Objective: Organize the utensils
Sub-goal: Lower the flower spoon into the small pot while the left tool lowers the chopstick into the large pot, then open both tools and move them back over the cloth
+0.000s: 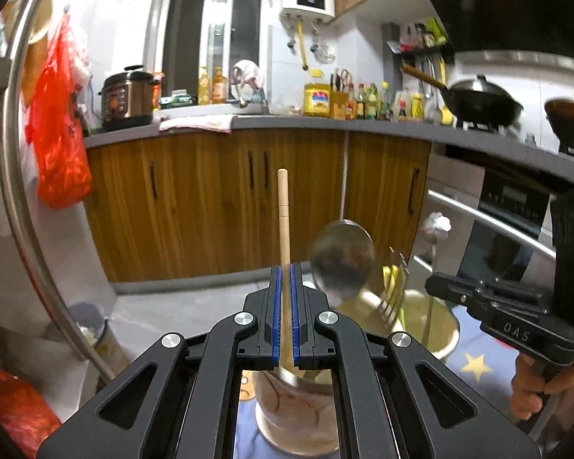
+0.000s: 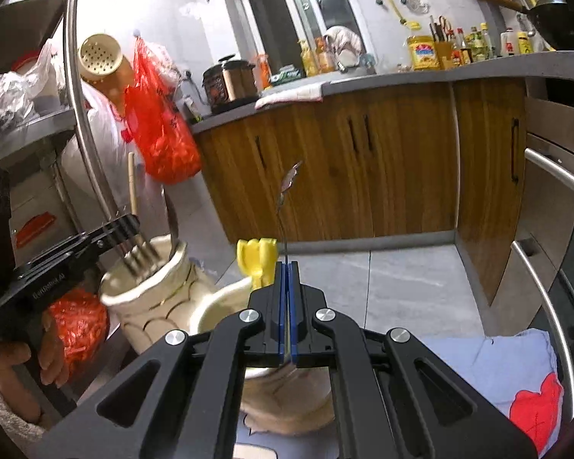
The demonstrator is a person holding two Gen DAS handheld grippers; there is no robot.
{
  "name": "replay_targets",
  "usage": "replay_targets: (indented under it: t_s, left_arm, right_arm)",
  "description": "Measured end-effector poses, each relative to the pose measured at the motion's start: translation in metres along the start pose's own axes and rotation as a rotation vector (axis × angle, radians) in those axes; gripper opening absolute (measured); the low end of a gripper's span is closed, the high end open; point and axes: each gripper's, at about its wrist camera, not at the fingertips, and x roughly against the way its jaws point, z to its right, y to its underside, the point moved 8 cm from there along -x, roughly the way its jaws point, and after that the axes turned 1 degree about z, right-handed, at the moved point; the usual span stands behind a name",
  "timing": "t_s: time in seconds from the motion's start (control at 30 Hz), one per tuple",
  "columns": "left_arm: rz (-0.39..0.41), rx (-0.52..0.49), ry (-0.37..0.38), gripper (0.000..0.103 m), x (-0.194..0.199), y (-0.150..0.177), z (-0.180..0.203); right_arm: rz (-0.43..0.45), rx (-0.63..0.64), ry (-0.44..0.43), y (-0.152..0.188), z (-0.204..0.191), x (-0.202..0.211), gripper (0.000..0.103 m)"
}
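"DAS" in pale letters on the right claw's (image 1: 436, 285) black body, seen from the left wrist. Left claw (image 1: 286, 306) pinching a pale wooden handle (image 1: 283, 214), upright, above a cream holder (image 1: 294, 413) with thin curved lines. Right claw (image 2: 287, 306) pressed onto a thin metal utensil stem (image 2: 283, 222), its ornate end up, over a second cream holder (image 2: 287, 401). Just beside: yellow plastic utensil (image 2: 256, 256), fork tines (image 2: 141, 256) in the neighbouring holder. Farther off, yellow oil bottle (image 1: 317, 98) on the grey surface (image 1: 287, 122), label unreadable.

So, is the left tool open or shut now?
Shut: the left tool has its blue pads pressed against the wooden stick, which stands upright between them.
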Motion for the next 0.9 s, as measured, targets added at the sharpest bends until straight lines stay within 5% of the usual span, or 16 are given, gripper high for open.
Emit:
replay_targets:
  t_s: [0.5,0.7,0.9]
  left_arm:
    - [-0.068,0.001,-0.001,0.01,-0.01,0.012,0.001]
    - [-0.071,-0.007,0.001,0.019,0.003,0.013,0.005]
    - [-0.07,0.005,-0.009,0.042,0.033,0.012,0.01]
  right_arm:
    - [-0.03,0.032,0.038,0.002,-0.001,-0.001,0.004]
    - [-0.024,0.026,0.063,-0.002,-0.001,0.013,0.024]
    - [-0.029,0.004,0.095,-0.004,-0.006,0.051,0.048]
